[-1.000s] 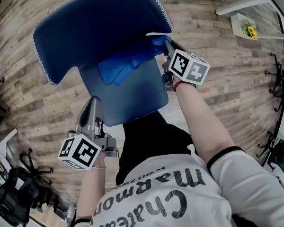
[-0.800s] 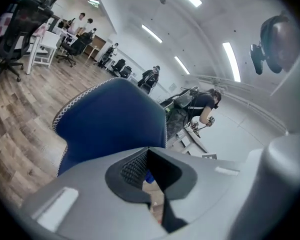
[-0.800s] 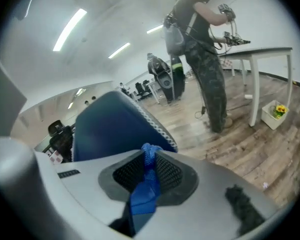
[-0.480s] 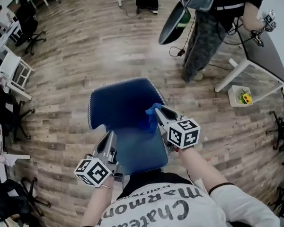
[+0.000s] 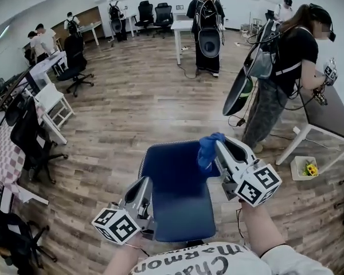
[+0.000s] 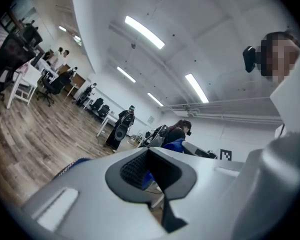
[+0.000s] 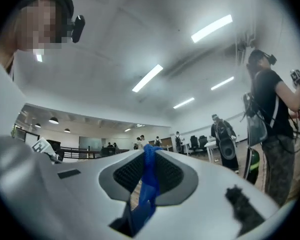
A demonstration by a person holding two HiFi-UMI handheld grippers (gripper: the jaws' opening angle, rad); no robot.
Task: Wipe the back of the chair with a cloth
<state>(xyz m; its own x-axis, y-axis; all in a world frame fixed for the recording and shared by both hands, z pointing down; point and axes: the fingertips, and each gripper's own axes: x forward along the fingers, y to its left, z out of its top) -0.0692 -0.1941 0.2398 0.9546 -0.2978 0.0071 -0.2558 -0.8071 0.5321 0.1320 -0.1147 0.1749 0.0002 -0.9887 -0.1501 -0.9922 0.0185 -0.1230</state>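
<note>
A blue padded chair (image 5: 175, 196) with pale stitched edging stands right in front of me in the head view. My right gripper (image 5: 219, 146) is over its right side, shut on a blue cloth (image 5: 208, 149) that bunches at the tips. In the right gripper view the blue cloth (image 7: 149, 181) runs down between the ribbed pads of the right gripper (image 7: 149, 170). My left gripper (image 5: 145, 182) hovers at the chair's left edge. In the left gripper view the left gripper (image 6: 151, 170) has its jaws together with nothing held; a bit of blue shows beyond them.
A person wearing gear (image 5: 284, 67) stands close at the right beside a white table (image 5: 327, 116). A small white tray (image 5: 305, 168) lies on the wooden floor near it. Another person (image 5: 206, 30) stands farther back. Office chairs and desks (image 5: 51, 102) line the left.
The head view has swung up from looking straight down at the chair to looking across the room. The right gripper has lifted the cloth clear of the chair; both grippers point more forward.
</note>
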